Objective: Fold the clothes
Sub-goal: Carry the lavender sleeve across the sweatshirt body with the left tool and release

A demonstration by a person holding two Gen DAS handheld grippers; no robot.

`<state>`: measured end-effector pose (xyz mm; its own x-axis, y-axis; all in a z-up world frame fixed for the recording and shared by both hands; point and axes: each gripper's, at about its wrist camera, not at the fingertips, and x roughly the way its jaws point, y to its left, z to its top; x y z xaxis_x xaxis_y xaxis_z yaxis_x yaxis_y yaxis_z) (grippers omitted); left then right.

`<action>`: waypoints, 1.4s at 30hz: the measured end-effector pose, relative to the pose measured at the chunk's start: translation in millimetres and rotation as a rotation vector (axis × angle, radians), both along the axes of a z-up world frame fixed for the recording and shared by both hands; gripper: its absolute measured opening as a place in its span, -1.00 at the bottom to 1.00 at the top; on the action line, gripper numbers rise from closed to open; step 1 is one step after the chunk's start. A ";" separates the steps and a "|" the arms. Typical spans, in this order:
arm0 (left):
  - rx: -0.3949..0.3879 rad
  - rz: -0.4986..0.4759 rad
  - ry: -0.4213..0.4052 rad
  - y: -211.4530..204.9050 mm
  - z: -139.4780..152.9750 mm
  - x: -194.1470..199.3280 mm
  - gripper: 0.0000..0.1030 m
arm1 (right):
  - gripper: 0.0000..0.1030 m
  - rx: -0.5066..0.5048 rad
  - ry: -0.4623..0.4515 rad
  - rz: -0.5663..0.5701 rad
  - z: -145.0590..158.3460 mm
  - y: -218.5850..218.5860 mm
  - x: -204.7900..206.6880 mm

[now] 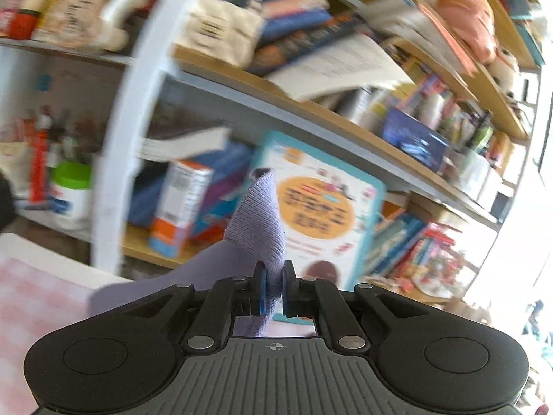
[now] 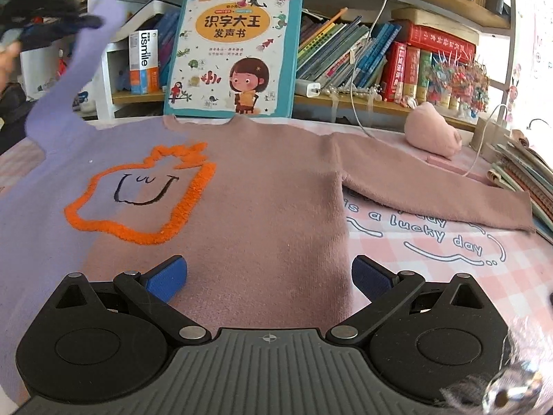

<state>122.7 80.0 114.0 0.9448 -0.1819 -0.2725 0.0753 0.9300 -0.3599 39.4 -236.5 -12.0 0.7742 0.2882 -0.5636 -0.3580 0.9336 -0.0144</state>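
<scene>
While the right gripper [image 2: 269, 278] hovers with its jaws spread wide and empty, the pink half of the sweater [image 2: 262, 186] lies flat on the table [image 2: 449, 276] just beyond them, its orange-outlined face ahead and to their left. Its pink sleeve [image 2: 432, 186] stretches off to the right. Farther left, the left gripper [image 1: 273, 288], jaws pinched tight on the lilac sleeve [image 1: 257, 218], lifts it, blurred, before what seems a bookshelf [image 2: 345, 98].
</scene>
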 end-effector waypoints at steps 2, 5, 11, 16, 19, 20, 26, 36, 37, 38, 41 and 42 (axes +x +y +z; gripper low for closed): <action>-0.004 -0.035 0.005 -15.3 -0.8 9.2 -0.87 | 0.99 0.006 -0.002 0.000 0.3 -0.8 -0.3; -0.008 -0.075 0.017 -36.9 -6.2 22.4 -0.87 | 0.99 0.023 0.002 -0.004 1.1 -4.0 1.4; -0.010 -0.114 0.072 -71.2 -27.2 44.8 -0.87 | 0.99 0.037 0.006 0.000 1.3 -5.9 0.9; 0.012 -0.136 0.142 -93.0 -51.8 57.4 -0.86 | 0.99 0.020 0.003 0.018 0.7 -2.2 -0.2; 0.029 -0.143 0.195 -104.6 -66.8 61.6 -0.75 | 0.99 0.014 0.011 0.027 0.0 -0.4 0.6; 0.032 -0.151 0.204 -107.3 -69.3 61.8 -0.68 | 0.99 0.012 0.013 0.029 -0.2 -0.1 1.0; 0.045 -0.228 0.152 -113.2 -59.9 47.5 0.25 | 0.99 0.006 0.024 0.027 -1.1 0.7 2.6; 0.253 -0.168 0.176 -74.9 -58.5 -11.3 0.28 | 0.99 -0.010 0.034 0.024 -2.2 3.4 4.0; 0.286 -0.149 0.184 -69.3 -61.1 -20.2 0.28 | 0.99 -0.012 0.035 0.023 -2.3 3.7 4.1; 0.318 -0.130 0.193 -63.8 -63.8 -29.1 0.28 | 0.99 -0.015 0.036 0.023 -2.4 4.1 4.0; 0.385 -0.033 0.221 -43.0 -75.3 -56.7 0.30 | 0.99 -0.030 0.032 0.022 -2.6 6.1 2.9; 0.388 -0.007 0.236 -34.7 -79.5 -63.7 0.30 | 0.99 -0.035 0.030 0.022 -2.7 6.8 2.6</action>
<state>59.0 45.3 34.5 0.8477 -0.0303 -0.5297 0.0400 0.9992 0.0068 42.0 -229.7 -14.8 0.7502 0.2845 -0.5969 -0.3793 0.9246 -0.0361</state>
